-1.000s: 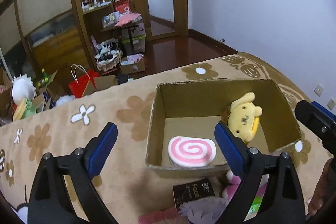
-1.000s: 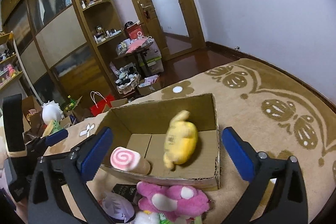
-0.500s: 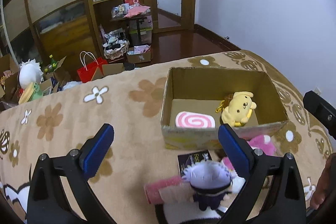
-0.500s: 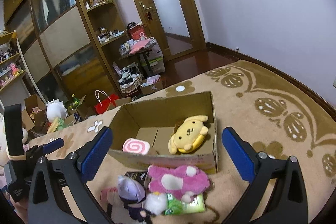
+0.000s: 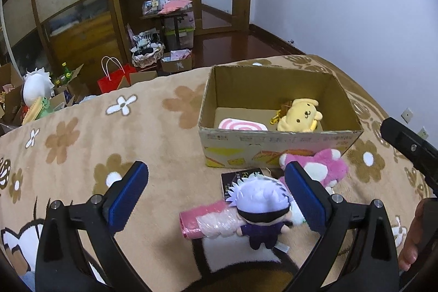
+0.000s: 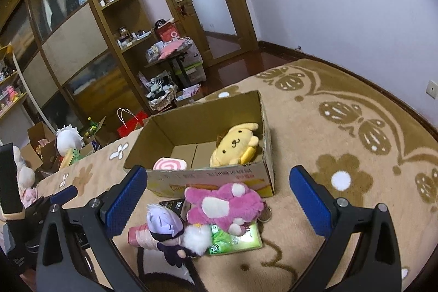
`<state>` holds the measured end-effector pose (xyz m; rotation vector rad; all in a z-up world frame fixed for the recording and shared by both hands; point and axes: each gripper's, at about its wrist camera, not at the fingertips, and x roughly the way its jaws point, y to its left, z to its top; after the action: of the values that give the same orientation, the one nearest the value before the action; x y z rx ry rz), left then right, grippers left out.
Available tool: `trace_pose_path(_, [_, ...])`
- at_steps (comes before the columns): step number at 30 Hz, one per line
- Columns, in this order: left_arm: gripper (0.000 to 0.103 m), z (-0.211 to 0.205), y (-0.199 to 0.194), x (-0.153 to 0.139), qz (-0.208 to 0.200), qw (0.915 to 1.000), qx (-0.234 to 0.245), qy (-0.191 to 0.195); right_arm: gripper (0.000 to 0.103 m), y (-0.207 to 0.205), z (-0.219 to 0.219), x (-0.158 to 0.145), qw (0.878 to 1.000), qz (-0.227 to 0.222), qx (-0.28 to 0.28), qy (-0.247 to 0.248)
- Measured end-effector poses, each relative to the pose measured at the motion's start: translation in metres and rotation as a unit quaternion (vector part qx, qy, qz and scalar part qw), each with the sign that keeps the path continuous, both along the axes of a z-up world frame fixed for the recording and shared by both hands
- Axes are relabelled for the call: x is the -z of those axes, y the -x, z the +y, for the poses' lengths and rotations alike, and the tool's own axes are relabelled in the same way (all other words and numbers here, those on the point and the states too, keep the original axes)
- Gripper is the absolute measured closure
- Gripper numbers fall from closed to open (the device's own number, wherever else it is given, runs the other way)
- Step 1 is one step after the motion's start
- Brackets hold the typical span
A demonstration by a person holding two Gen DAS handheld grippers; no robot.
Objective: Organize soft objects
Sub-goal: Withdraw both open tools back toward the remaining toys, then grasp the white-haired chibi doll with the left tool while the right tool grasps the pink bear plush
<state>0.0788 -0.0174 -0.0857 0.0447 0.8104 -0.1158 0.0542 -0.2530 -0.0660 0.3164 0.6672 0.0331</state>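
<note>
An open cardboard box (image 5: 279, 145) (image 6: 219, 179) stands on the flowered blanket. It holds a yellow dog plush (image 5: 299, 115) (image 6: 235, 145) and a pink swirl cushion (image 5: 242, 125) (image 6: 169, 164). In front of the box lie a pink plush (image 5: 320, 168) (image 6: 224, 205), a white-haired doll in purple (image 5: 261, 210) (image 6: 167, 229), a pink wrapped roll (image 5: 208, 219) (image 6: 141, 236) and a green packet (image 6: 235, 240). My left gripper (image 5: 216, 199) is open above the doll. My right gripper (image 6: 219, 199) is open above the pink plush. Both are empty.
A black card (image 5: 241, 178) lies by the box front. Past the blanket's far edge are a red bag (image 5: 115, 78), open cartons with toys (image 5: 35, 100), shelves and a small cluttered table (image 5: 169, 15). The white wall (image 5: 342, 4) runs along the right.
Both grippers have pulled back and up from the box. The yellow dog plush, falling a second ago, now rests in the box. The toys in front of the box have come into view.
</note>
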Motion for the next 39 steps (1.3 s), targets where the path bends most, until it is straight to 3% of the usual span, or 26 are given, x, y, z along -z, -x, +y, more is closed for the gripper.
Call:
trace_pose_path(7, [0.004,0.000,-0.005,0.012,0.026,0.9994,-0.002,0.023,0.000,-0.005,-0.003,0.020,1.000,0.023,0.004,-0.006])
trace_pose_path(23, [0.004,-0.006,-0.011,0.036,0.043,0.9987,0.007,0.029,0.000,-0.017,-0.009,0.056,0.998,0.053,0.007,-0.019])
trace_pose_path(39, [0.004,-0.038,-0.012,0.060,0.057,0.9975,0.041,-0.001,0.000,-0.028,-0.015,0.081,0.997,0.076,0.009,-0.026])
